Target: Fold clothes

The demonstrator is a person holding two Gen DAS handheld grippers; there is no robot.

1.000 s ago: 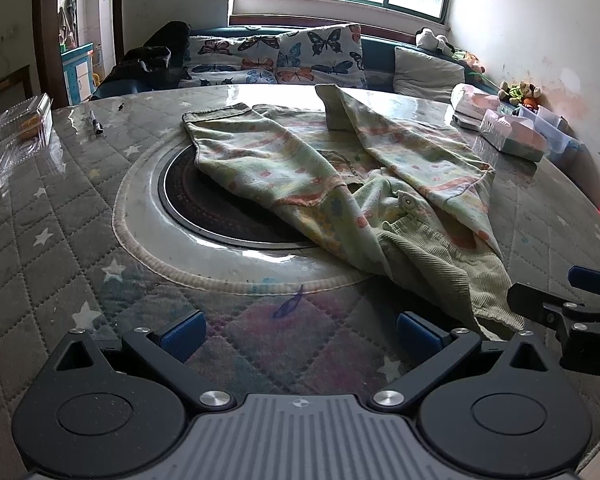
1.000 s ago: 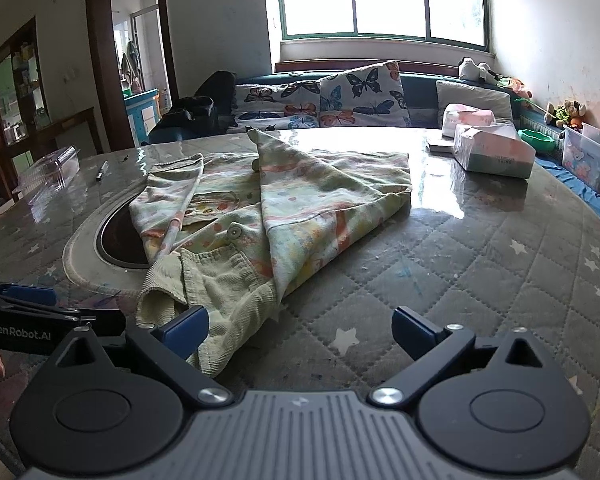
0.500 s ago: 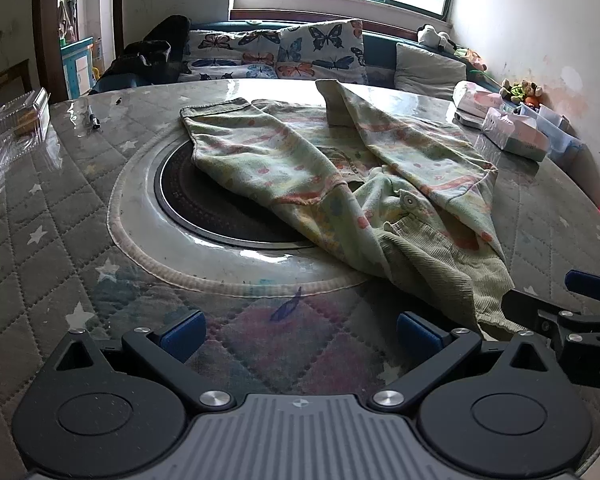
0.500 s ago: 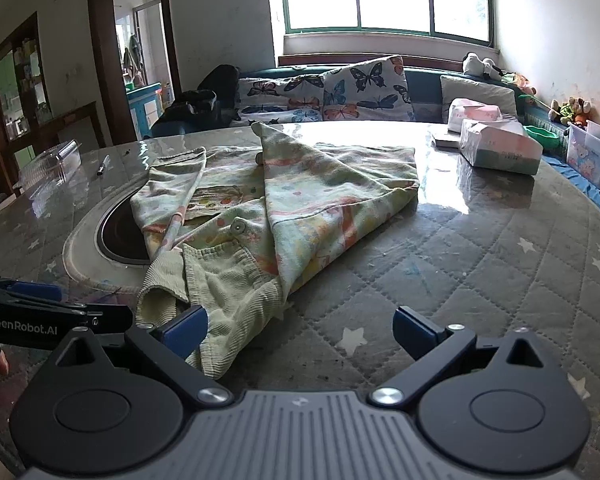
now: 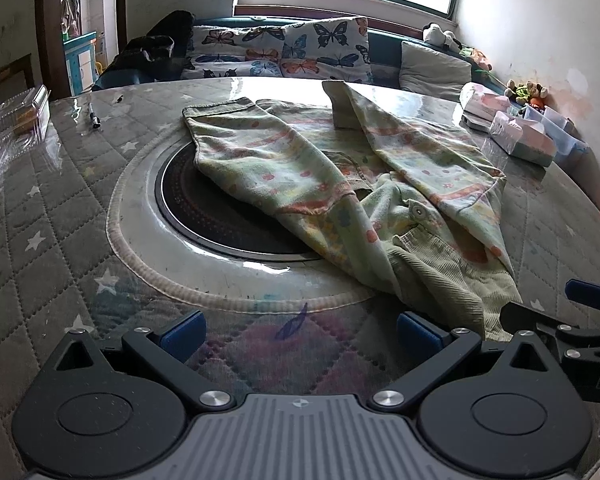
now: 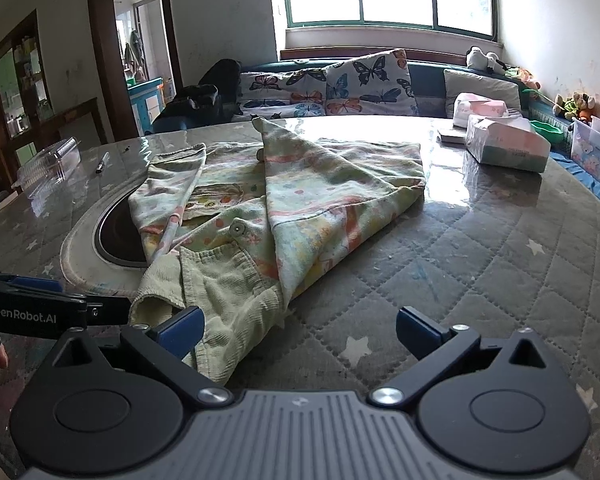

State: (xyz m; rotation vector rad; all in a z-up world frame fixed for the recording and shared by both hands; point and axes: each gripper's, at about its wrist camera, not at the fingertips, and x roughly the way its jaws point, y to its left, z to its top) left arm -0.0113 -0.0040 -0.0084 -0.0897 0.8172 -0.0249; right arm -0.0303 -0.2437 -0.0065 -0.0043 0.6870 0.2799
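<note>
A pale green patterned pair of trousers [image 5: 340,184] lies rumpled on the quilted table, legs folded over each other, its corduroy waistband [image 5: 452,280] nearest me. It also shows in the right wrist view [image 6: 300,200]. My left gripper [image 5: 300,330] is open and empty, just short of the waistband, its right pad beside the cloth. My right gripper [image 6: 300,330] is open and empty, its left pad [image 6: 180,330] at the waistband's near edge. Each gripper shows in the other's view, the right one [image 5: 572,320] and the left one [image 6: 52,312].
A round black hotplate [image 5: 220,216] sits in the table's middle, partly under the trousers. Tissue boxes [image 6: 504,140] stand at the back right, a clear plastic box [image 5: 16,124] and a pen [image 5: 94,116] at the left. A sofa with butterfly cushions [image 5: 292,52] lies behind.
Both grippers have moved slightly forward toward the waistband. The trousers have not moved.
</note>
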